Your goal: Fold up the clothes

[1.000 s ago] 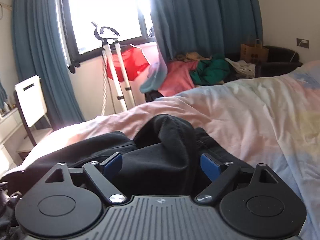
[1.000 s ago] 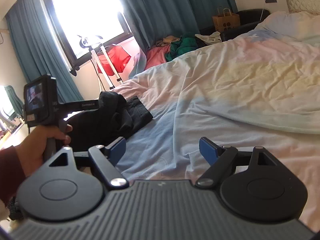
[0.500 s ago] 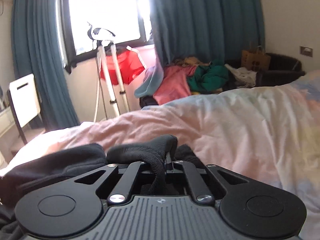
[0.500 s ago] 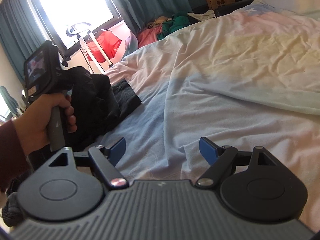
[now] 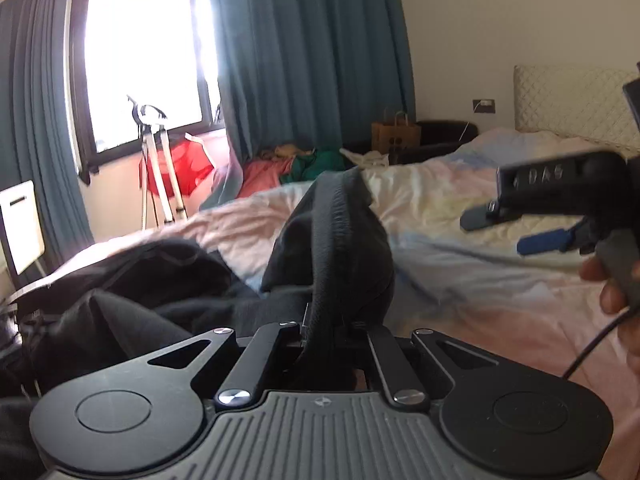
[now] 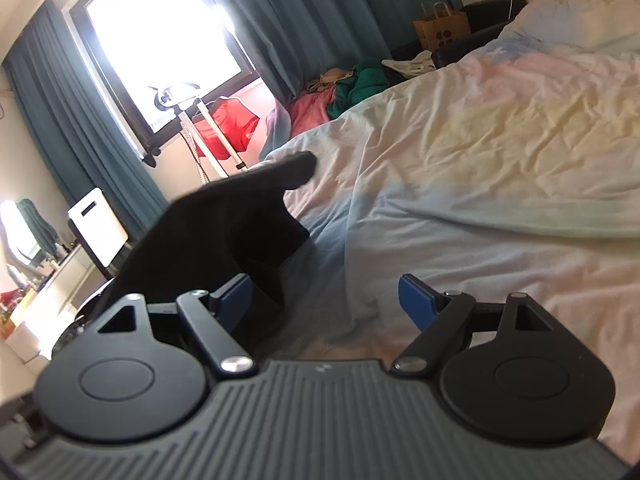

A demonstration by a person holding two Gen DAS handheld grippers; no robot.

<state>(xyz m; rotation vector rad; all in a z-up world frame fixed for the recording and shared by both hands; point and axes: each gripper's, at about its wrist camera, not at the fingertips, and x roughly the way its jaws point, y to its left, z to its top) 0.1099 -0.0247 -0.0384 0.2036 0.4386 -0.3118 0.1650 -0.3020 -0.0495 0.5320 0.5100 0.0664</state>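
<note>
Left tongs [image 5: 326,326] are now clamped on the ribbed hem of the black knit garment [image 5: 336,240], which is raised off the pastel-quilted bed [image 6: 480,168]; right tongs [image 6: 326,296], held apart, are positioned beside it for a second grip.

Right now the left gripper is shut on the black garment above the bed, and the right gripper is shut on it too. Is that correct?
Not quite. The left gripper is shut on the black garment above the bed, but the right gripper is open and holds nothing; the right wrist view shows its blue fingers spread wide.
</note>
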